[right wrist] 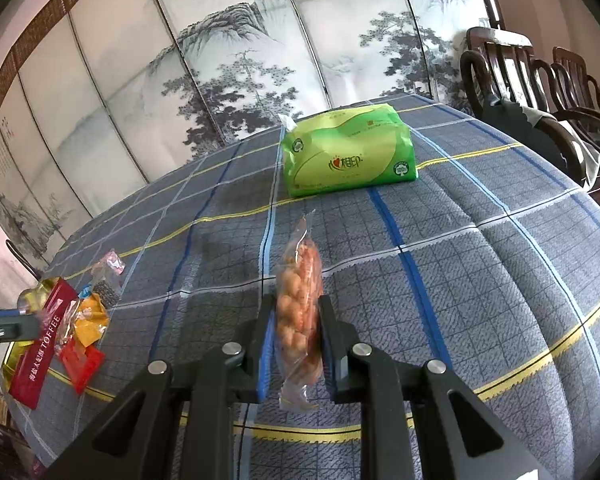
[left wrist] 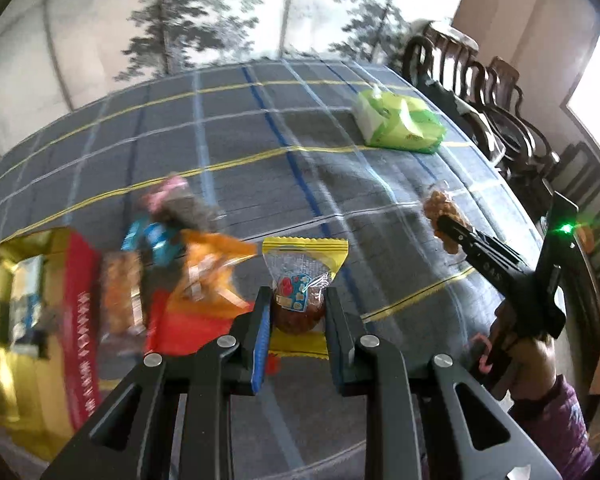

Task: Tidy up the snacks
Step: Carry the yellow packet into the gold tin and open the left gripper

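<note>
Both jaws are closed on snacks. On the left gripper (left wrist: 296,312) the jaws squeeze a clear packet with yellow ends (left wrist: 300,276) that has a round brown cake inside. The packet sticks out ahead of the jaws, low over the table (left wrist: 340,184).

On the right gripper (right wrist: 296,324) the jaws pinch a long clear bag of round orange nuts (right wrist: 300,312). The bag stands on its edge between the two jaws and pokes out at both ends. From the left camera you can see this gripper off to the right, holding the same bag up above the checked cloth.

A red and gold toffee box (left wrist: 32,320) sits open at the left side of the table. Some blurry things lie inside it. Just beside the box is a heap of snacks (left wrist: 172,264): an orange packet, a red one, a blue one and a pink one, all touching.

A green pack of tissues (right wrist: 348,152) lies far back on the table, well apart from the snacks. Dark wooden chairs (right wrist: 540,80) stand along the right side.
</note>
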The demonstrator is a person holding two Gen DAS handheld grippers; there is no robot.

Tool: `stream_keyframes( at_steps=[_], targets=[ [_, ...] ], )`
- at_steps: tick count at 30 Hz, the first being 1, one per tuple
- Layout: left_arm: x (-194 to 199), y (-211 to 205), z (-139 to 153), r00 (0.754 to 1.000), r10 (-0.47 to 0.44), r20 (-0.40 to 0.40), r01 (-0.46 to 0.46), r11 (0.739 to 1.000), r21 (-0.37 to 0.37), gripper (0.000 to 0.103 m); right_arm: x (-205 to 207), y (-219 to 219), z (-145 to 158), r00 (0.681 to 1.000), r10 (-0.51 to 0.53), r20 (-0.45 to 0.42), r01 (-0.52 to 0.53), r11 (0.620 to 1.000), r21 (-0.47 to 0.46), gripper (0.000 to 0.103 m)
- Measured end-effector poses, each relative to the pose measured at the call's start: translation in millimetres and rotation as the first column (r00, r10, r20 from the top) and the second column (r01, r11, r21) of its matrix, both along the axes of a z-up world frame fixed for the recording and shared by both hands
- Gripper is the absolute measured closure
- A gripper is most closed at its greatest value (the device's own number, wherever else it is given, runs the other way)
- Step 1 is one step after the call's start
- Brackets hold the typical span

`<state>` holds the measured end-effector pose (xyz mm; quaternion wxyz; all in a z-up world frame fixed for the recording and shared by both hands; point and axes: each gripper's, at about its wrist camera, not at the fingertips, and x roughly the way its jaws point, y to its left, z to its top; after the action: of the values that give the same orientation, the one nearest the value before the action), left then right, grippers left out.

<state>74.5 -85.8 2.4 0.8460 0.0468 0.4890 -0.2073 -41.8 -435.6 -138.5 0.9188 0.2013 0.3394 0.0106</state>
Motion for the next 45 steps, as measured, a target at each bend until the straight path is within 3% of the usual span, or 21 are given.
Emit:
stream_keyframes(
  at_steps=[6,22,30,32,45],
  targets=[
    [-16.1,43.6,14.3,0.993,0.093,0.072,-0.094,0.995,0.020,0.081,0.4,1.1,0.3,1.000,-0.003,-0.003,0.003,1.000,-0.007,0.083],
    [-27.7,136.9,19.7,0.948,0.282,0.149,-0.294,0.954,0.061,0.081,0.1,3.5,2.0,1.000,-0.012,-0.012,0.012,0.999,-0.038,0.083],
    [-25.7,171.8,3.2,0.927,0.342,0.155,-0.361,0.926,0.113,0.081,1.0,5.9,2.4,1.000,-0.020,-0.024,0.019,0.998,-0.059,0.082],
    [-25.4,180.3,-1.6,0.920,0.358,0.161,-0.379,0.917,0.127,0.081,4.9,4.2,-1.0,0.998,-0.035,-0.061,0.031,0.998,-0.058,0.082],
    [-17.6,227.9,-30.2,0.887,0.439,0.145,-0.460,0.869,0.181,0.081,5.3,5.8,-0.5,0.997,-0.037,-0.063,0.032,0.997,-0.071,0.082]
  ],
)
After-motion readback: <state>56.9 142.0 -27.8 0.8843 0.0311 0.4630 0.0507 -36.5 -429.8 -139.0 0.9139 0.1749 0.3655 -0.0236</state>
